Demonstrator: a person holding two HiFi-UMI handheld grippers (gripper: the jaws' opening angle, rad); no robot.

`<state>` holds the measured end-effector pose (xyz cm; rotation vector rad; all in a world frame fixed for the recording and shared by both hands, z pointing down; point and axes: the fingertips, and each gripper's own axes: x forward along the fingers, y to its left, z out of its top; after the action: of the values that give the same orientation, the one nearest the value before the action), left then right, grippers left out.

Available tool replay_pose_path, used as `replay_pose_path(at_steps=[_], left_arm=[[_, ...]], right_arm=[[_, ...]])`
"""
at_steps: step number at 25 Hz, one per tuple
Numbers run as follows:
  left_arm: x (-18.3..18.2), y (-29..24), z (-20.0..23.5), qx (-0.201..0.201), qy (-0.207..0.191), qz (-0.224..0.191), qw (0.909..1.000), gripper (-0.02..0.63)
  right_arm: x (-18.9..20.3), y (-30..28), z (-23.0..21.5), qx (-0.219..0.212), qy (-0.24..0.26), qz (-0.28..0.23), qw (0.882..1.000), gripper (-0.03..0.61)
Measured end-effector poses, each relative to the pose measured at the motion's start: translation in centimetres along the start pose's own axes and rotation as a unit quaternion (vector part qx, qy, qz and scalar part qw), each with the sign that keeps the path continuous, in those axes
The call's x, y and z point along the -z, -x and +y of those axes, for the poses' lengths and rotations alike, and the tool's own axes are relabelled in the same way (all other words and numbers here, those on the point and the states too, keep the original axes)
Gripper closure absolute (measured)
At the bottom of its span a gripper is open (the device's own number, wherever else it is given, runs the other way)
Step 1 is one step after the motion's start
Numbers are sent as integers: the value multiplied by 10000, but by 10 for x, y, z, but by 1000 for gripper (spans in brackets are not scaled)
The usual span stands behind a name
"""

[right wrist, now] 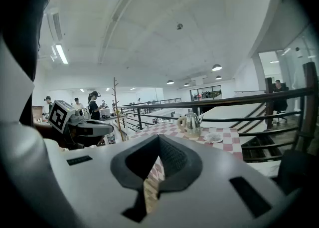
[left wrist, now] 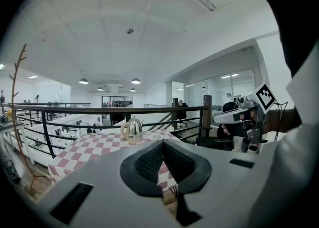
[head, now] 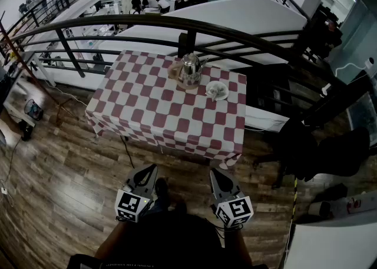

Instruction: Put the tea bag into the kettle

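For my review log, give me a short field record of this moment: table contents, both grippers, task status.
table: checked cloth, railing behind it
kettle: upright at the table's far side, lid looks on
plate: right of the kettle, not touching it
tea bag: probably the white item on the plate; too small to be sure
left gripper: shut, empty, short of the table
right gripper: shut, empty, short of the table
task status: not started

Both white hand-held grippers carry black-and-white marker cubes.
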<state>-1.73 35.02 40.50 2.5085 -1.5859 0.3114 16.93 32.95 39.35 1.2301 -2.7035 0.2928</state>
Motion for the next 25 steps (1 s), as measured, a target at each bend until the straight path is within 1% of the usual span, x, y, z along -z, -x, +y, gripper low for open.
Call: replay_pose_path(at_steps=[3,10,19,25], left_arm=[[6,-1,3,0,11,129,9999,607],[8,-4,6,28,28,200,9998,607],[12,-13,19,56,41,299,9995,607],[8,-28,37,88,-34,324,9994,607]], right_arm=[[0,-4,0,-14,5,6,10000,561],[1,-13,0,-46,-35,0,10000,561],[5,-28,-13,171,-380,62,9991,561],[3,-50,-20,216,-503,100,9984,561]])
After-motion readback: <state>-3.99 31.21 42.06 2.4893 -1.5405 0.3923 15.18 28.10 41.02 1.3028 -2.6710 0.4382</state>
